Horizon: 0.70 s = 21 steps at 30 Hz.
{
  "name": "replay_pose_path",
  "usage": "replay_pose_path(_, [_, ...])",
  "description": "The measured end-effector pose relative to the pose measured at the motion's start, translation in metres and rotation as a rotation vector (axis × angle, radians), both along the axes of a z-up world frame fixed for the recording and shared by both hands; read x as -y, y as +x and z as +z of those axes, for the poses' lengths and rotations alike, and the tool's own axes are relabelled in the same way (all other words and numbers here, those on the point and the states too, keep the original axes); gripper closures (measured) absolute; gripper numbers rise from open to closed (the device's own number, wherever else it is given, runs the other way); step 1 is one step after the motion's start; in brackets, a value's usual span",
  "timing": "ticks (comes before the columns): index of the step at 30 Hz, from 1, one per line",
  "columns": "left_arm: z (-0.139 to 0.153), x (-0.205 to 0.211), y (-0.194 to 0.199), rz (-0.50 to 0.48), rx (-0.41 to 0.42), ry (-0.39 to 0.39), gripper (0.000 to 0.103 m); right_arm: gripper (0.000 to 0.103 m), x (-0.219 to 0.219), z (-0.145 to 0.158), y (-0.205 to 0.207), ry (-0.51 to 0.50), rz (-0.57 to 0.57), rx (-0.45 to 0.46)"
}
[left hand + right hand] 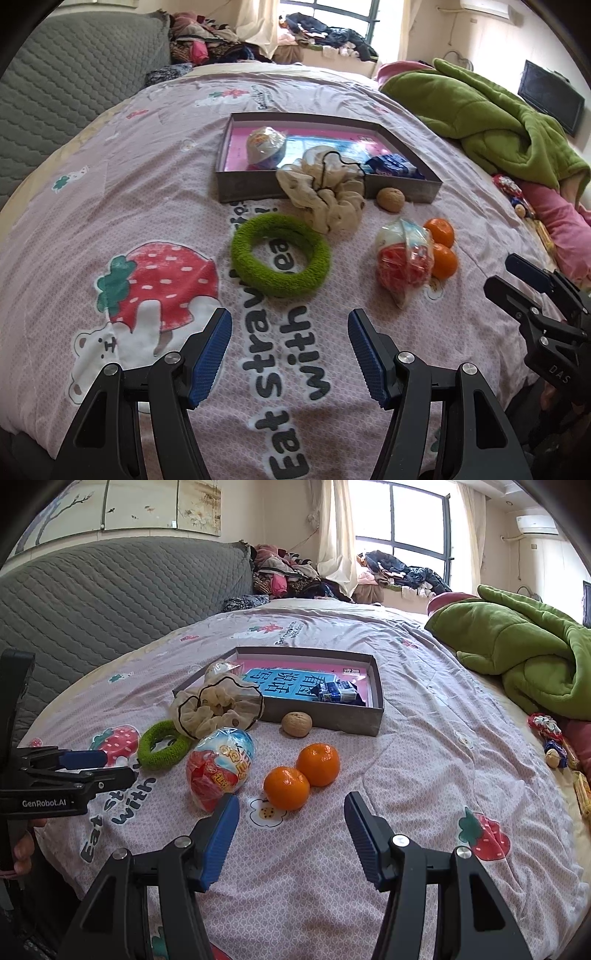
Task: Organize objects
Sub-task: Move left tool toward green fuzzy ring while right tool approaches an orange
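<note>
1. Holding both grippers over the bed (110, 206), we are keeping the left gripper (290, 354) wide open with nothing between its pads.
2. We are keeping the right gripper (291, 840) wide open too, and it is gripping nothing.
3. We are seeing the box (255, 190) lying open on the bedspread, with a wrapped egg (266, 144) and a blue packet (391, 167) sitting inside it.
4. A cream scrunchie (325, 195) is draping over the box's near wall, partly on the bed.
5. A green ring (280, 255) is lying just in front of the scrunchie, ahead of the left gripper.
6. A walnut (296, 724) is sitting just beside the box's near wall.
7. Two oranges (302, 775) are touching each other ahead of the right gripper, with a second wrapped egg (219, 768) lying just beside them.
</note>
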<state>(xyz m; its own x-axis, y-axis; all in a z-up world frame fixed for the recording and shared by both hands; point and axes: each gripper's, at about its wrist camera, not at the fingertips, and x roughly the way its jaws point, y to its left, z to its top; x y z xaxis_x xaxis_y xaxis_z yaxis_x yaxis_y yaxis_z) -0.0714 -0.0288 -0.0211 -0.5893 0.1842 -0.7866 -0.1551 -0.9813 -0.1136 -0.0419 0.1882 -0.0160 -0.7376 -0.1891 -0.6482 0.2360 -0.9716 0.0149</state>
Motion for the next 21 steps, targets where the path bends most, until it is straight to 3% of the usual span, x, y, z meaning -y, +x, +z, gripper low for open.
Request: replay_pose_path(21, [-0.014,0.001,-0.007,0.009,0.021,-0.001,0.036,0.044,0.002,-0.016,-0.008,0.004,0.001,0.044])
